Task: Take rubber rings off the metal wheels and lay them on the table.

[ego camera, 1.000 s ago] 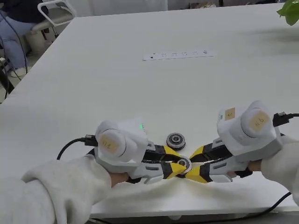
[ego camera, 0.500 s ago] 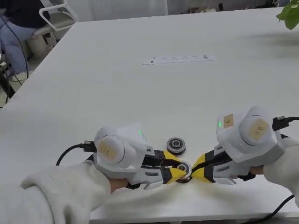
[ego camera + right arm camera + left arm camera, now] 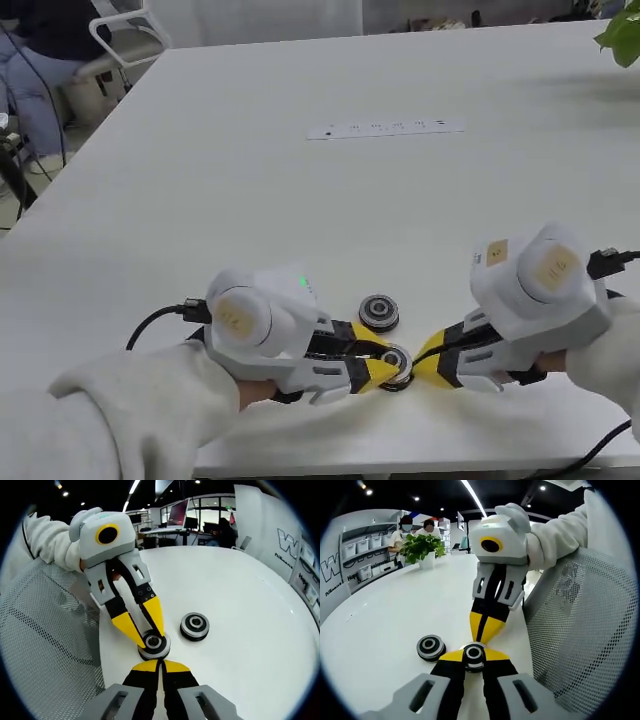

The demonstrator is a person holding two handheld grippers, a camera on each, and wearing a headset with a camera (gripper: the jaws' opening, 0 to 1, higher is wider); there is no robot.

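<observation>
Right gripper view: right gripper [image 3: 161, 664], jaws together, met the near rim of the metal wheel [image 3: 156, 645], which the left gripper [image 3: 149, 638] clamped from opposite.

Lighting: bright, even, overhead.
Head view: sharp. Table [image 3: 250, 180] near white, washed out toward 12 o'clock; soft, faint shadows at 6 o'clock.
Gripper views: ceiling strip [image 3: 476, 500] glaring at 12 o'clock. Small glints on wheel [image 3: 156, 642]. Strong fisheye bending at edges. Background soft at 10 o'clock.
</observation>
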